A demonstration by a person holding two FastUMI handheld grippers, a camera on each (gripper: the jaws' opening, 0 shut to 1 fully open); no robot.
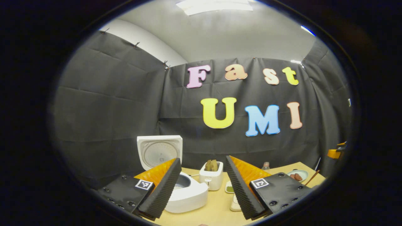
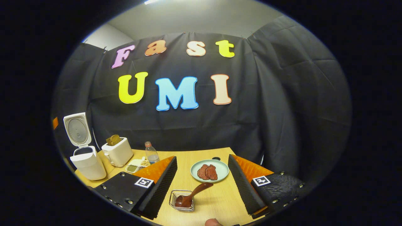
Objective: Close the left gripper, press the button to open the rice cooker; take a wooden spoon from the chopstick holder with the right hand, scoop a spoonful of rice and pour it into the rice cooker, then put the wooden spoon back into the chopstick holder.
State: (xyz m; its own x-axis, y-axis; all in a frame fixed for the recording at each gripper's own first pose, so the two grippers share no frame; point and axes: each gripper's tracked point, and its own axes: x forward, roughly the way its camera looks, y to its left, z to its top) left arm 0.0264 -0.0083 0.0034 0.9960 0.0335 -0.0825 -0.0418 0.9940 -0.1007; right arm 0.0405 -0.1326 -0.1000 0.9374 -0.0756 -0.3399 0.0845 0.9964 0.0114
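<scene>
Spoon [image 2: 191, 196] resting in chopstick holder [image 2: 182, 201], rice cooker [image 1: 185, 191] lid up.
Left gripper [image 1: 202, 188] and right gripper [image 2: 202, 185] both gape, holding nothing.

Right claw [image 2: 202, 185] fingers spread wide above the wooden surface [image 2: 220, 201], nothing between them; below the gap a wire holder [image 2: 182, 200] holds a wooden spoon [image 2: 191, 194], bowl down inside, handle leaning up and right toward a plate [image 2: 223, 168] with two pieces of meat [image 2: 207, 172]. Far left: rice cooker [image 2: 88, 163] with lid [image 2: 77, 130] standing open, toaster [image 2: 118, 152] with bread [image 2: 113, 139] just beside it to the right, then small dishes [image 2: 136, 165] and a bottle [image 2: 152, 153] near the wall. A fingertip [image 2: 213, 222] shows at the bottom edge.
</scene>
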